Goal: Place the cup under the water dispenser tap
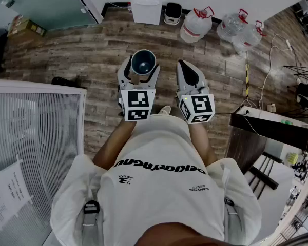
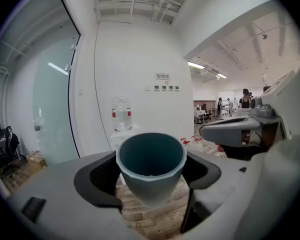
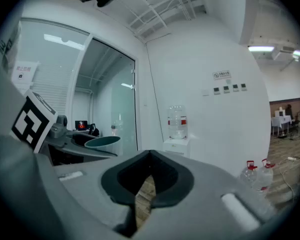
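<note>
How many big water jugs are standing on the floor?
3. One jug stands nearest the dispenser; a second jug and a third jug stand side by side further right, along the wall. More could be hidden out of view.

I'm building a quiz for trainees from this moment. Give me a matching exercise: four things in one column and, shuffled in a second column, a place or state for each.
Things
1. cup
2. right gripper
3. water dispenser
4. water jugs

Places or states
A. on the floor, right of the dispenser in the head view
B. between the left gripper's jaws
C. against the white wall
D. jaws together, nothing held

Pairs: 1-B, 2-D, 3-C, 4-A
</note>
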`<state>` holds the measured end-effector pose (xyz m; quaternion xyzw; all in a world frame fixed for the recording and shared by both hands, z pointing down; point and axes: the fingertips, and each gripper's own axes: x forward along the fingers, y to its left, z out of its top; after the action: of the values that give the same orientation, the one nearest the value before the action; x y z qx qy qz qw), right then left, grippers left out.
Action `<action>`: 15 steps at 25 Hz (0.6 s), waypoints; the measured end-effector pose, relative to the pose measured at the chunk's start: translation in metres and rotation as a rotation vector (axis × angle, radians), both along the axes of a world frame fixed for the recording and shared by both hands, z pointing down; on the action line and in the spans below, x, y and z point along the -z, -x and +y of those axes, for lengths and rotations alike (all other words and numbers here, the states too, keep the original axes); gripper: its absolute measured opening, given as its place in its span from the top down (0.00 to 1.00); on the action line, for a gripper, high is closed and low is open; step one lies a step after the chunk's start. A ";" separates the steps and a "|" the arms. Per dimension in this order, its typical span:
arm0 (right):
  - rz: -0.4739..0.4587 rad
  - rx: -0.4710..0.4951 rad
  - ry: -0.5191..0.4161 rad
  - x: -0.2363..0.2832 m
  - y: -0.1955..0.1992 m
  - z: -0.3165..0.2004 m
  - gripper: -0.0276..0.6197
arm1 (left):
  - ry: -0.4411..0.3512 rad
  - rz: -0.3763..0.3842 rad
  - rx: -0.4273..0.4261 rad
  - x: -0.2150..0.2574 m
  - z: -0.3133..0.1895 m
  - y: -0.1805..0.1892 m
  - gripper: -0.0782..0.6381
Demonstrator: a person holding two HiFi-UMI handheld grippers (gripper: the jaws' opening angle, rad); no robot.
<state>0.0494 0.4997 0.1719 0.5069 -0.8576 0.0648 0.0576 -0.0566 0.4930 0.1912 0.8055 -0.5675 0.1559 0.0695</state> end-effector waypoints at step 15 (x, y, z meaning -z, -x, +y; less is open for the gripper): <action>-0.123 0.091 0.094 -0.030 -0.043 -0.027 0.96 | 0.000 0.022 0.010 -0.015 -0.023 -0.043 0.38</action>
<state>0.0923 0.4727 0.2014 0.4591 -0.8778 0.1334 0.0313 -0.0140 0.4696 0.2065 0.8043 -0.5706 0.1467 0.0767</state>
